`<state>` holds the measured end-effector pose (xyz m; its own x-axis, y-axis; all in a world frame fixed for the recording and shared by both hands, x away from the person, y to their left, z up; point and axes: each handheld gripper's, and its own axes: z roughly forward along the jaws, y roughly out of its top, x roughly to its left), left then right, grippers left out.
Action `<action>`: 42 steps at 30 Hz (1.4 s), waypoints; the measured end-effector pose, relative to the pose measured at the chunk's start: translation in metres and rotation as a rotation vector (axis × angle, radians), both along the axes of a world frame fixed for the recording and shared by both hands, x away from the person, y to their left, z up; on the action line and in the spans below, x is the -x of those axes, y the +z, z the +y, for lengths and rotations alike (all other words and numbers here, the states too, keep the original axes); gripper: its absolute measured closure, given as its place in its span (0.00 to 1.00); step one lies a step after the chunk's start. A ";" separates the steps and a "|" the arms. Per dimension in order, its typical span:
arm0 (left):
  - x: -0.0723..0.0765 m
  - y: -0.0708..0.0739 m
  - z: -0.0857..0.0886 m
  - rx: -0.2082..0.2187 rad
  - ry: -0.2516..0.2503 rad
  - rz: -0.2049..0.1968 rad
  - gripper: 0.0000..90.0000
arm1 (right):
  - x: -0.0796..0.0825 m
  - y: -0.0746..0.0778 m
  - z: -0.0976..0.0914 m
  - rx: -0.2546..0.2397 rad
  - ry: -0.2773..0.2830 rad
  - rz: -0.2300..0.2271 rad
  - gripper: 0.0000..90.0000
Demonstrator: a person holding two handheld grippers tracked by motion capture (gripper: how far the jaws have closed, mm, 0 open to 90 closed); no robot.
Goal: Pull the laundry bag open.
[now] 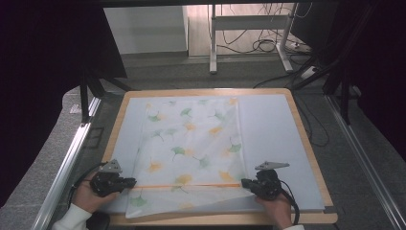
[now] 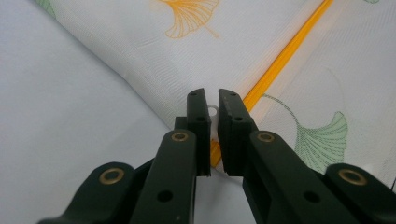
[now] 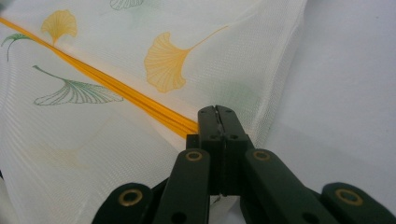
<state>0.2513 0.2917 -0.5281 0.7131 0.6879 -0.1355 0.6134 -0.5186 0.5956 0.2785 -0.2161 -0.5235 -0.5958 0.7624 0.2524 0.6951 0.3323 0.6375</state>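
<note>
Mesh bag [image 1: 191, 143] flat; left tool [image 1: 128, 181], right tool [image 1: 246, 182] level, clamped on zipper [image 1: 186, 185] ends.

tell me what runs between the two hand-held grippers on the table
The orange zipper line of the leaf-print mesh bag stretches straight from the left hand-held gripper to the right hand-held gripper, seen in the high view.

Tongs [image 3: 217, 112]: jaws pressed together, pinching the cloth edge at the orange stripe's end
Cloth [image 3: 116, 140]: sheer white, ginkgo-leaf print
Orange stripe [image 3: 116, 88]: runs far-left
Surface [image 3: 345, 93]: pale, right
</note>
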 end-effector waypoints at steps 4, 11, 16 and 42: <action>-0.001 -0.001 0.001 0.020 0.004 0.007 0.94 | 0.000 0.000 0.000 0.005 0.002 0.000 1.00; -0.002 -0.003 -0.001 0.030 0.010 -0.006 0.92 | 0.001 0.000 0.001 0.006 0.000 -0.005 1.00; -0.002 0.000 0.002 0.073 0.063 -0.062 0.72 | 0.001 0.001 0.001 0.012 0.003 -0.010 1.00; -0.023 0.005 0.022 0.094 0.260 -0.224 0.35 | -0.004 0.024 -0.021 0.009 -0.036 -0.194 0.99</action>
